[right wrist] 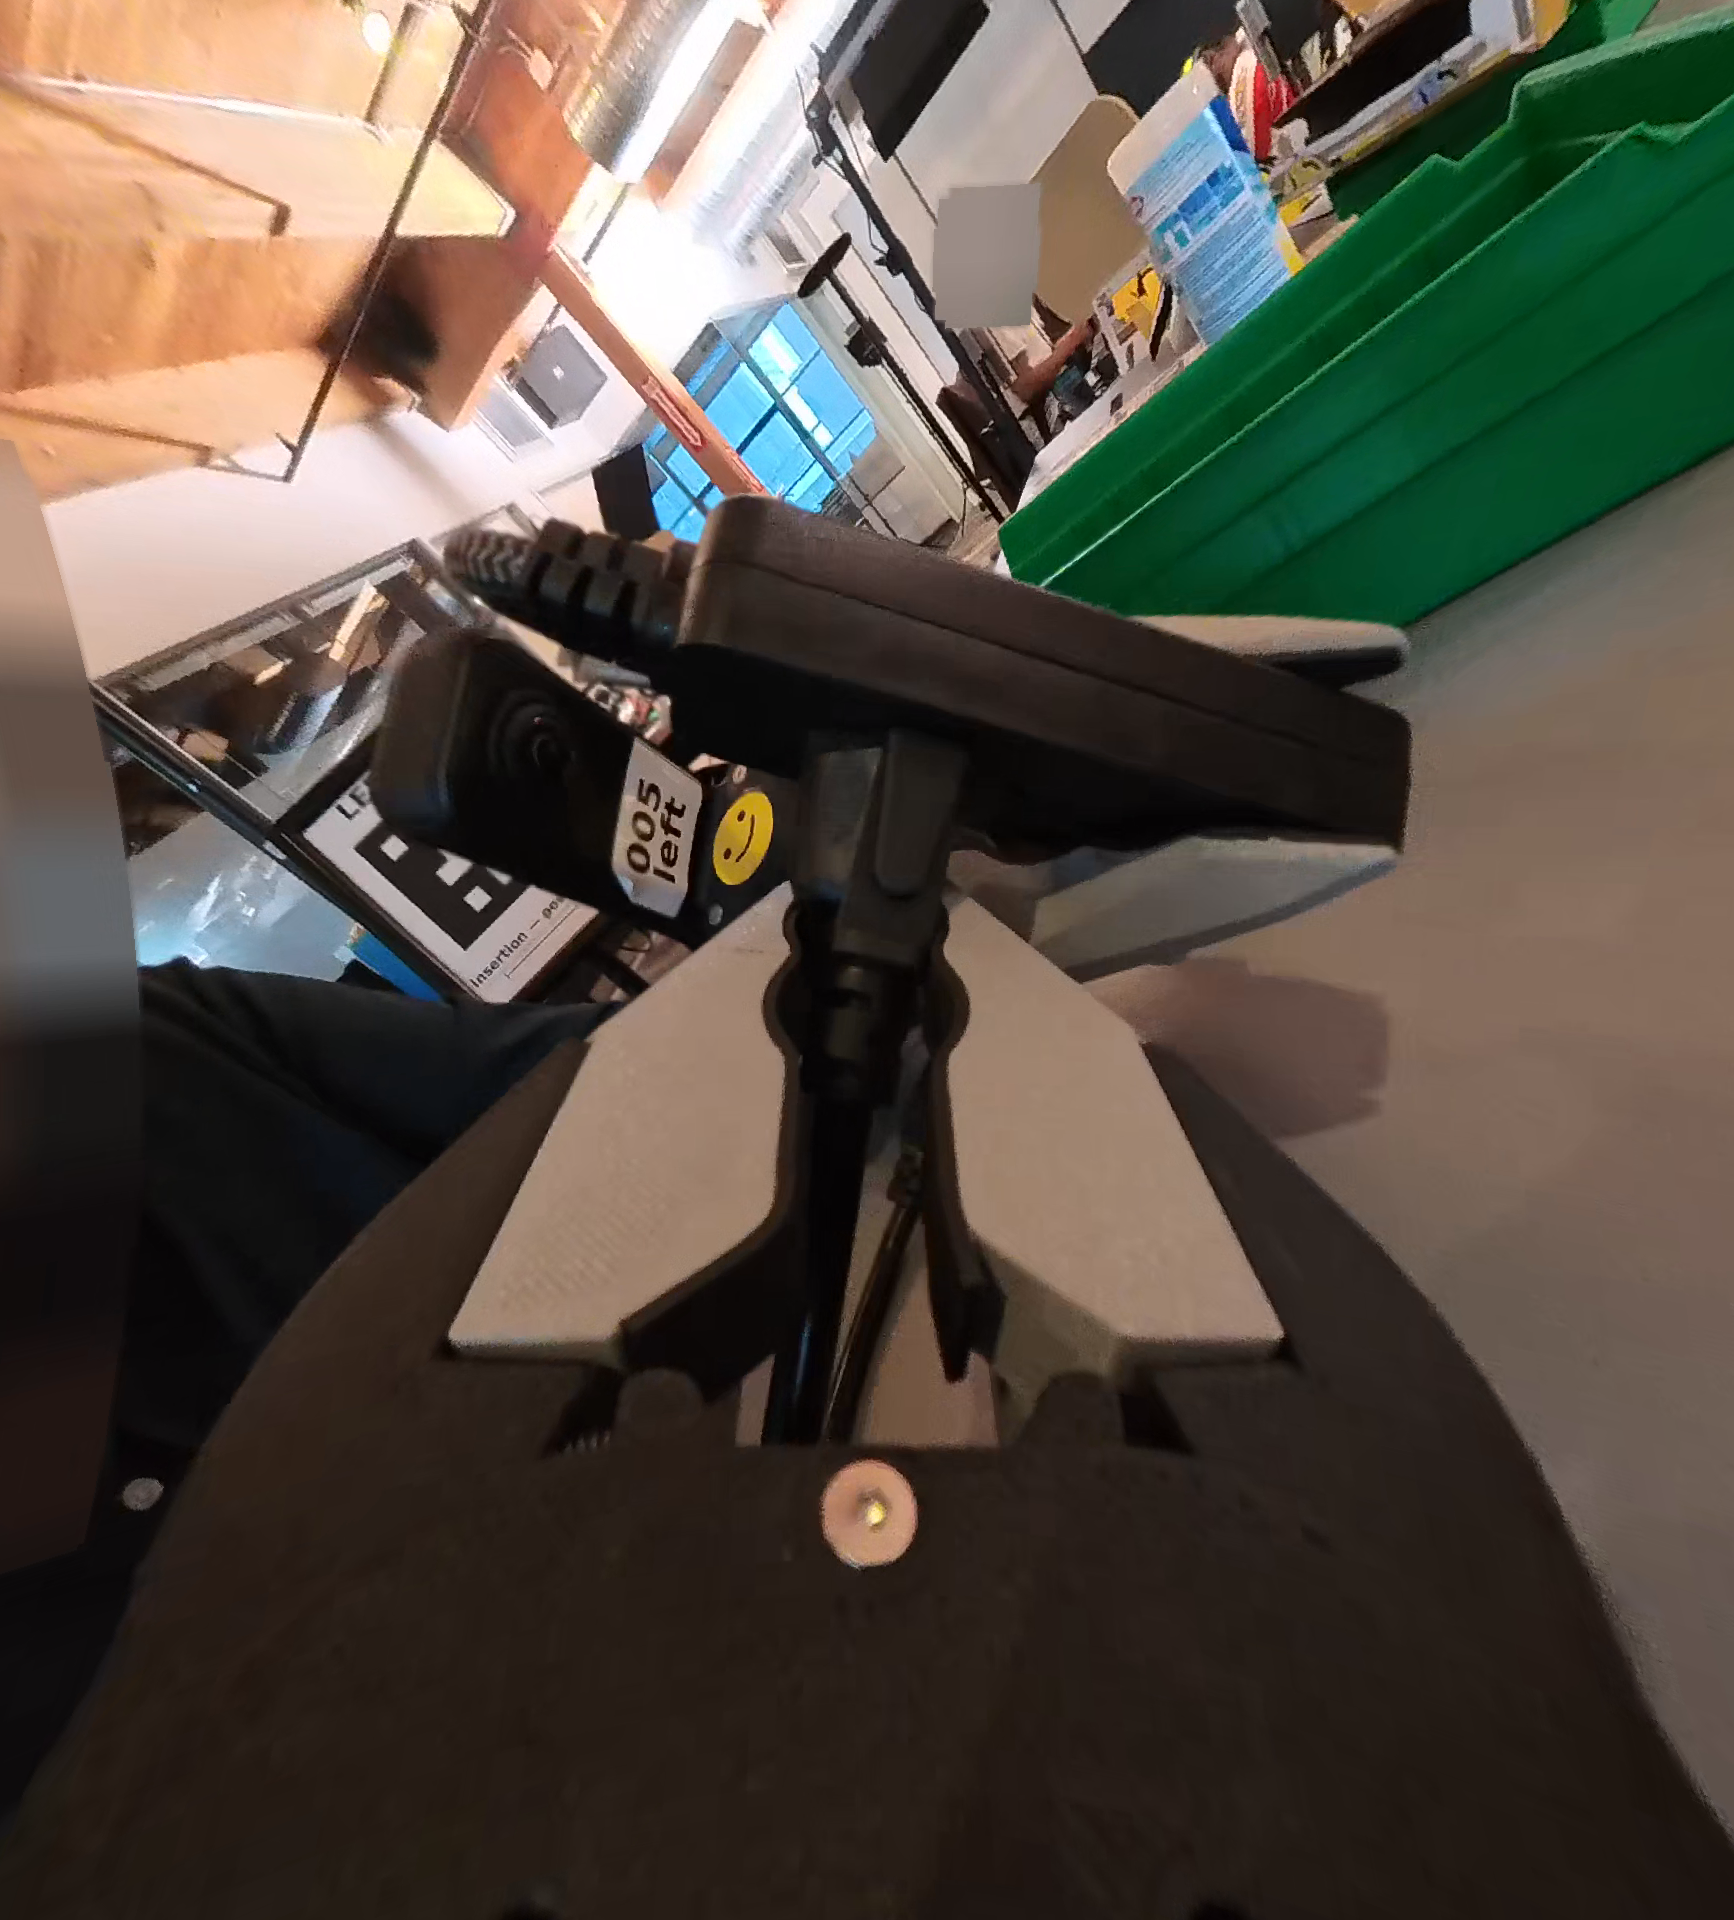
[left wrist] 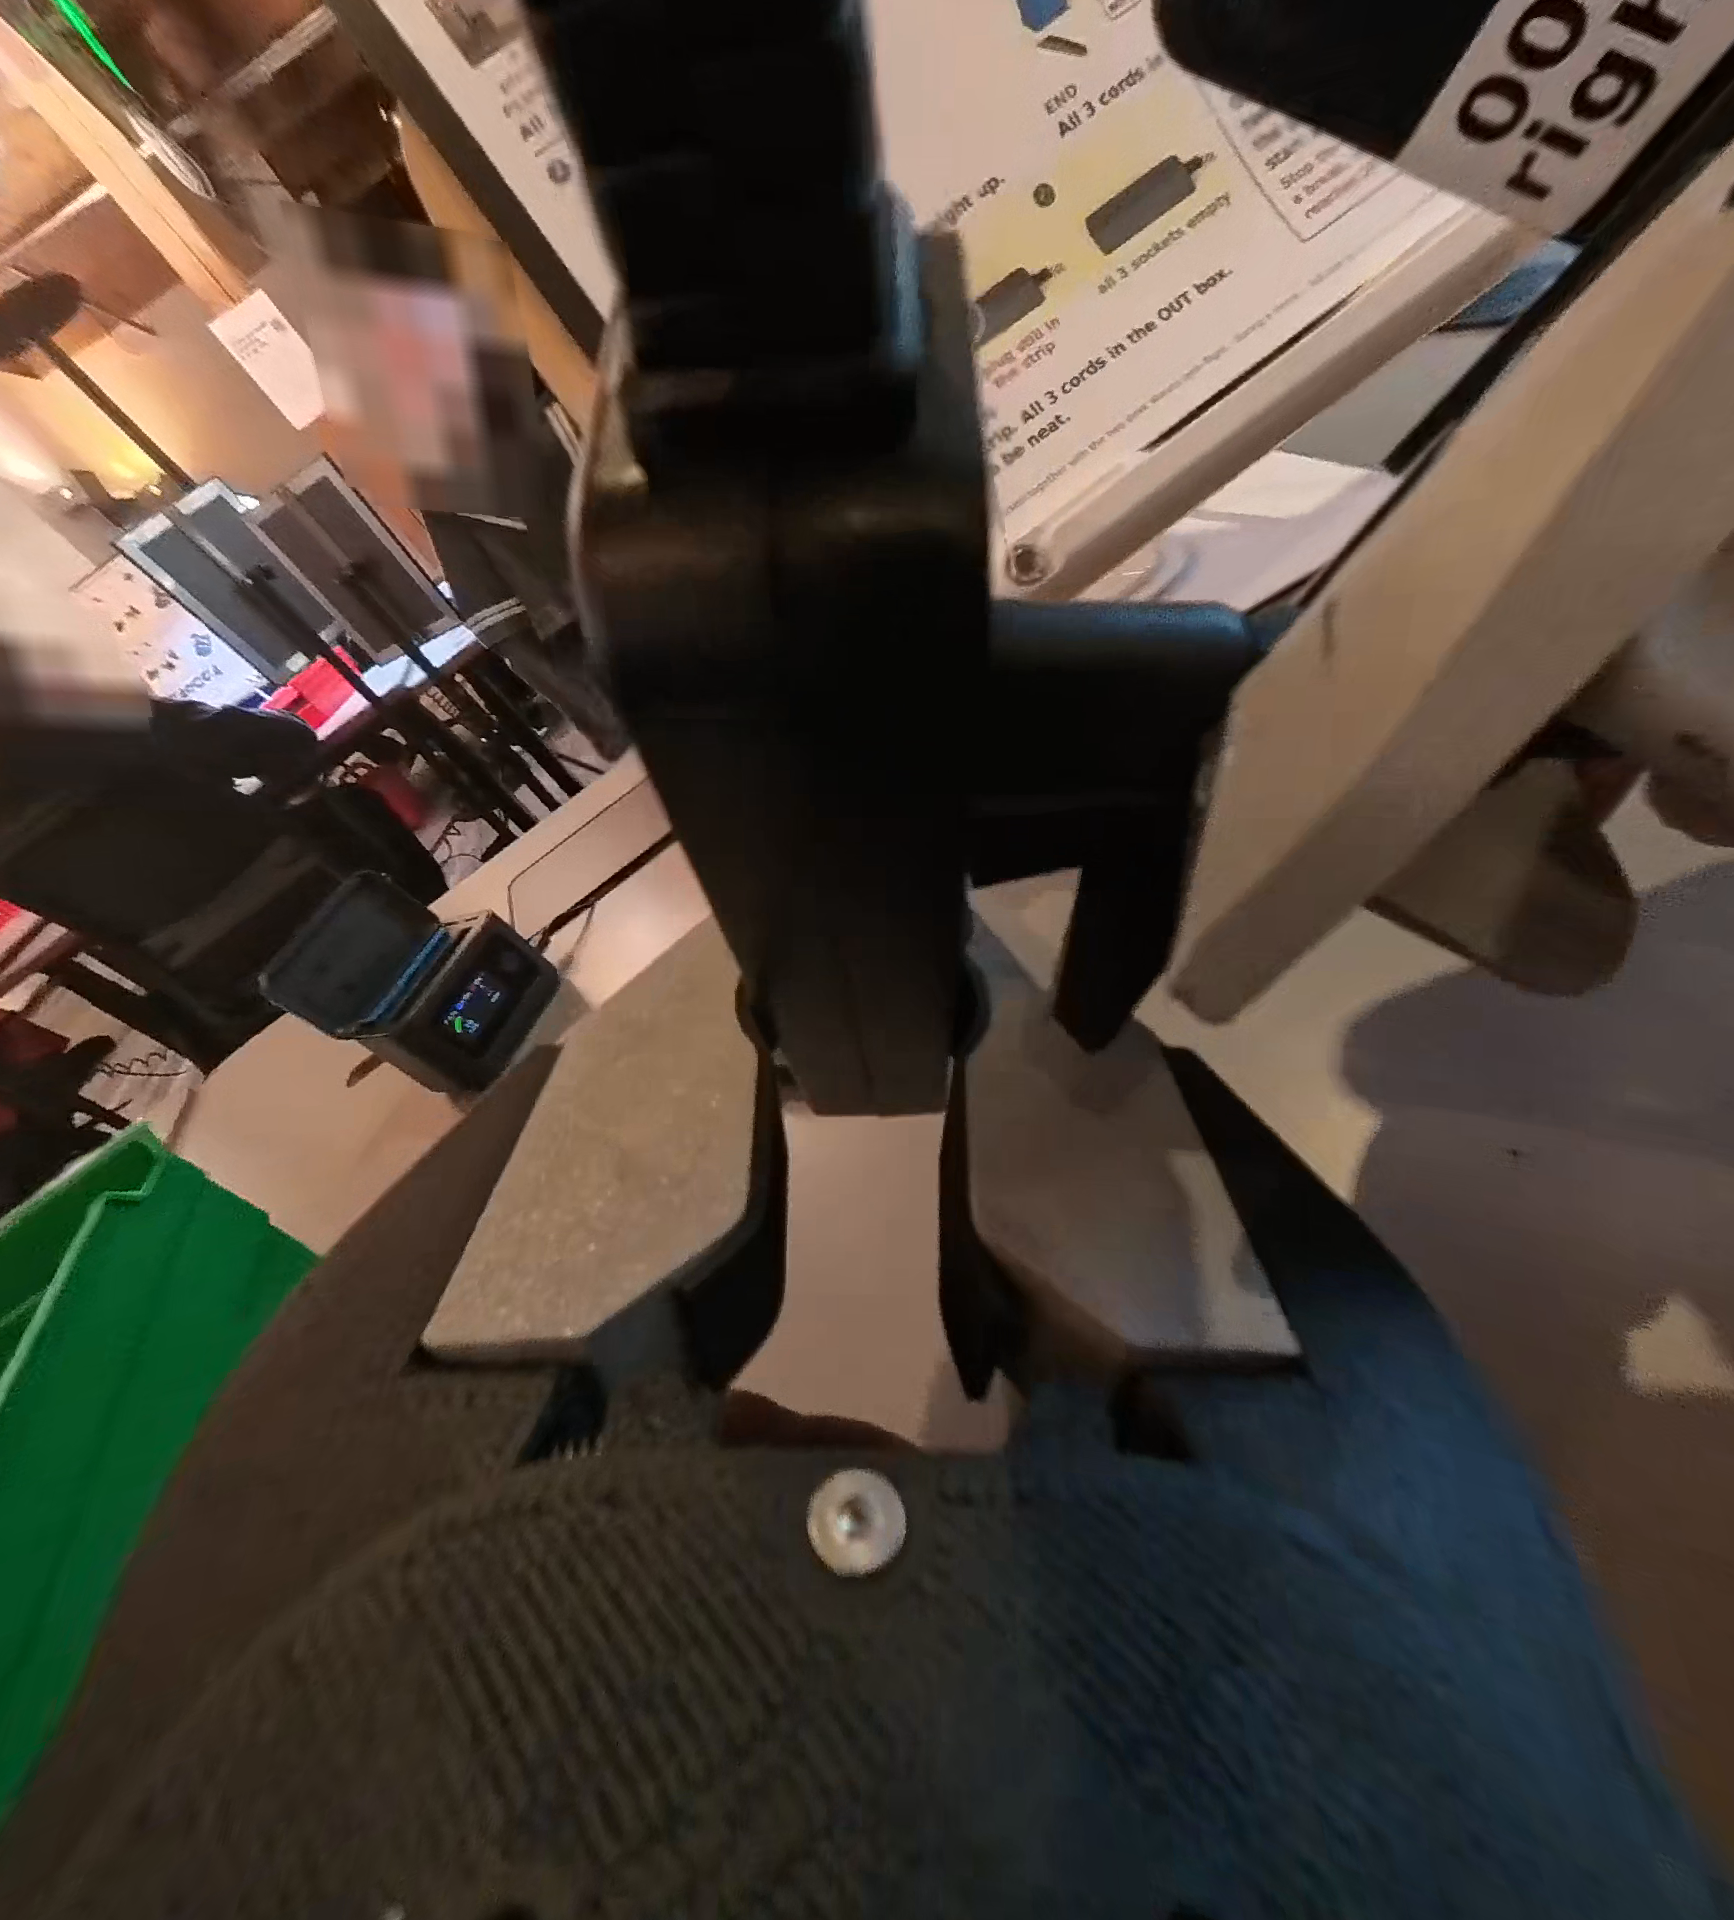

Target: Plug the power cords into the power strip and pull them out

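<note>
Under the strip [right wrist: 1039, 665], pinched in left fingers [left wrist: 858, 1039], the plug [right wrist: 878, 831] points up, right fingers [right wrist: 868, 997] pinching it.

The far end of the power strip [left wrist: 801, 644] is cut off by the top edge of the left wrist view, and its sockets cannot be seen. The plug's [right wrist: 878, 821] prongs are hidden where it meets the strip. The green bin [left wrist: 63, 1382] is cropped at the left edge. The background room is blurred by motion.
</note>
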The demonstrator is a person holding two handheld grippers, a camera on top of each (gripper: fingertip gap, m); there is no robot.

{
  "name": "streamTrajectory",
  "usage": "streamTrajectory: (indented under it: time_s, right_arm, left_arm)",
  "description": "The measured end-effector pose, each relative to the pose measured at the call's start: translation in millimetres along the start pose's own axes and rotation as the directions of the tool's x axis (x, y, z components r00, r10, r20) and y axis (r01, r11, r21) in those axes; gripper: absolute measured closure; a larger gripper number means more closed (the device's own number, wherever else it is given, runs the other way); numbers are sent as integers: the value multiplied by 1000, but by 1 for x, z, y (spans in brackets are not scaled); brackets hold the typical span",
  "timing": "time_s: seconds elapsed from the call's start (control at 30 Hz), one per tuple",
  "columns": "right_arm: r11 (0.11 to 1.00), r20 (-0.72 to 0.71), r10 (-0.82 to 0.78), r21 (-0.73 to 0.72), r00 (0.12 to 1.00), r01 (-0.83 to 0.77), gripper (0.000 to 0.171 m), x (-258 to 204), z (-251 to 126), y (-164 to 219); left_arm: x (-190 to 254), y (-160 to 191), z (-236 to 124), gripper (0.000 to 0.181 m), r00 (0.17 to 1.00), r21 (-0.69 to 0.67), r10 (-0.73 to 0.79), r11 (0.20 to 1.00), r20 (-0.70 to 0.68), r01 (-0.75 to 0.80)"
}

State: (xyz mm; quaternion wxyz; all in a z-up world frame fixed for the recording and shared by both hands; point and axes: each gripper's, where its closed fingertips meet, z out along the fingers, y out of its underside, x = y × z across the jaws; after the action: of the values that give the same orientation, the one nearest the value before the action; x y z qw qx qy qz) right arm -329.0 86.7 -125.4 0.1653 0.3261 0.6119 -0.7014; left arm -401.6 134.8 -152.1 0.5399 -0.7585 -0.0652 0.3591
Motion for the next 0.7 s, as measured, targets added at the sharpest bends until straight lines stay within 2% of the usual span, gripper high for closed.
streamTrajectory:
  time_s: [0.13,0.23,0.33,0.47,0.6,0.7]
  right_arm:
    - [1000,-17,7,12,1000,-7,155,5,-4,-2]
    - [996,-135,-83,-53,987,76,155,9,5,6]
    - [991,-128,-96,-101,987,83,155,11,-1,7]
    - [999,-87,-36,-36,996,33,155,7,1,4]
    - [993,-127,-84,-93,988,72,155,12,2,7]
    - [997,-151,-50,-70,987,39,154,23,-6,6]
  left_arm:
    - [4,5,3,155,999,-26,-27,999,-41,26]
    - [0,6,4,156,1000,-16,-14,1000,-25,14]
    - [3,8,6,155,999,-50,35,998,-20,-36]
    - [4,6,5,156,998,-22,-21,1000,-59,20]
    - [5,13,7,155,998,-50,-32,998,-60,29]
    - [19,23,11,152,982,-95,-59,995,-179,43]
